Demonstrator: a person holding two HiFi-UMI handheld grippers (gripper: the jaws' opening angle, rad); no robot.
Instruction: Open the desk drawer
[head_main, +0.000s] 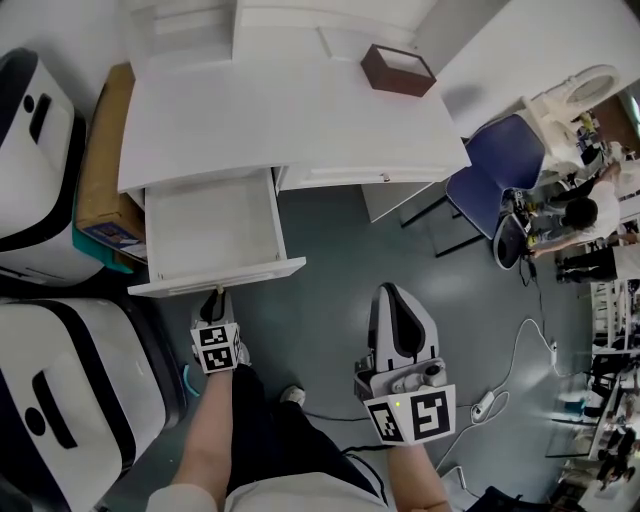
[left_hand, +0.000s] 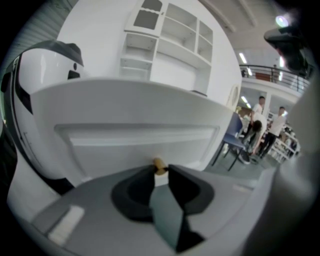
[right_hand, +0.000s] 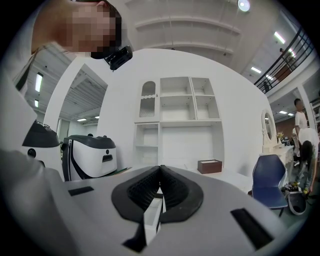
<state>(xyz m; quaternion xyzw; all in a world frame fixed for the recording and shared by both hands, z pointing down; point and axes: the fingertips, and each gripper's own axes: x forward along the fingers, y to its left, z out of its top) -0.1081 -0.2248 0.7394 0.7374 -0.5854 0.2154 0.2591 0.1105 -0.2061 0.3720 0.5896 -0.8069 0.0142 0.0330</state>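
A: Where's the drawer?
B: Pulled out under the desk's front-left corner.
A: L gripper?
B: At the middle of the drawer's front edge, jaws a bit apart round the small brass knob. Pads prob. not pressing it, hard to tell.
A: R gripper?
B: Well apart from the desk's front edge, jaws together.

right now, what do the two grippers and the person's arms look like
Both are pale grey shells with black jaws. The left gripper carries a small cube of black-and-white square markers; the right gripper has a bulkier white body with a black stripe and a larger marker cube. The person wears short pale sleeves and dark trousers.
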